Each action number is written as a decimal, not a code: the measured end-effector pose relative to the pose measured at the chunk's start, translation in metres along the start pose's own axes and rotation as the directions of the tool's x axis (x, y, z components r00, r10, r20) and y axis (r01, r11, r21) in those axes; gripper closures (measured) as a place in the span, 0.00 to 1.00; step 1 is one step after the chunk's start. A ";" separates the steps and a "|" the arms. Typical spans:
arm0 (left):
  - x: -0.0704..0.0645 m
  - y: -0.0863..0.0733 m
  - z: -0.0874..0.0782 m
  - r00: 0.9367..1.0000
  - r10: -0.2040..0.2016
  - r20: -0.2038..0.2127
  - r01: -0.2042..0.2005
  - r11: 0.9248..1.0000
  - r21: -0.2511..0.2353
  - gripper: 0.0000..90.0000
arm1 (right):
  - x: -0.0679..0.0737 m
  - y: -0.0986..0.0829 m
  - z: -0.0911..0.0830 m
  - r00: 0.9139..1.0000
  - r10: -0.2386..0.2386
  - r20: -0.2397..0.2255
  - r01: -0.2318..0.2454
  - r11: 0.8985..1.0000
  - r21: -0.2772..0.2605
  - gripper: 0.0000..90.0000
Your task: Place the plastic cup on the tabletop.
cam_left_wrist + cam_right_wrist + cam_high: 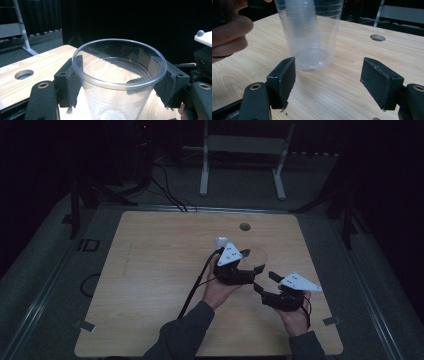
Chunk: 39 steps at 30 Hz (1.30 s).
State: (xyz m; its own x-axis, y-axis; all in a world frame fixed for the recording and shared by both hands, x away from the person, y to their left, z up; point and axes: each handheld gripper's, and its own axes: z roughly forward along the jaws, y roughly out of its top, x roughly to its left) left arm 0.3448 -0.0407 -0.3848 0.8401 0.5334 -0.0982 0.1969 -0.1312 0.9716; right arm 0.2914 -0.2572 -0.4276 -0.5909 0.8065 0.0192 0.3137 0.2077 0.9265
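Clear ribbed plastic cup (119,82), upright

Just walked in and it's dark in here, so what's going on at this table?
A person at a wooden table holds a gripping tool in each hand. The left tool is shut on a clear plastic cup, clamping it just under the rim and holding it upright. The right tool is open and holds nothing, its jaws pointing at the bottom part of the cup from close by, without touching it.
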 end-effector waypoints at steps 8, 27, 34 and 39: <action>0.001 -0.003 -0.001 1.000 0.009 -0.003 -0.009 1.000 -0.005 0.33 | -0.002 -0.003 -0.002 1.000 0.010 0.009 -0.010 1.000 -0.004 0.31; 0.003 -0.008 -0.001 1.000 0.016 -0.001 -0.016 1.000 -0.003 0.33 | -0.006 -0.004 -0.004 1.000 0.020 0.020 -0.019 1.000 -0.011 0.31; 0.004 -0.010 -0.003 1.000 0.023 -0.012 -0.023 1.000 0.003 0.33 | -0.007 -0.004 -0.004 0.999 0.022 0.023 -0.021 1.000 -0.011 0.31; 0.006 -0.013 -0.003 1.000 0.021 -0.010 -0.021 1.000 0.003 0.33 | -0.007 -0.005 -0.004 0.999 0.025 0.023 -0.024 1.000 -0.011 0.31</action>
State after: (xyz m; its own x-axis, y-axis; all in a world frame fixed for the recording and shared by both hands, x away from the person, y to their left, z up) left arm 0.3458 -0.0334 -0.3973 0.8391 0.5387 -0.0752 0.1806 -0.1454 0.9728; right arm 0.2908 -0.2663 -0.4307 -0.5659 0.8238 0.0335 0.3201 0.1821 0.9297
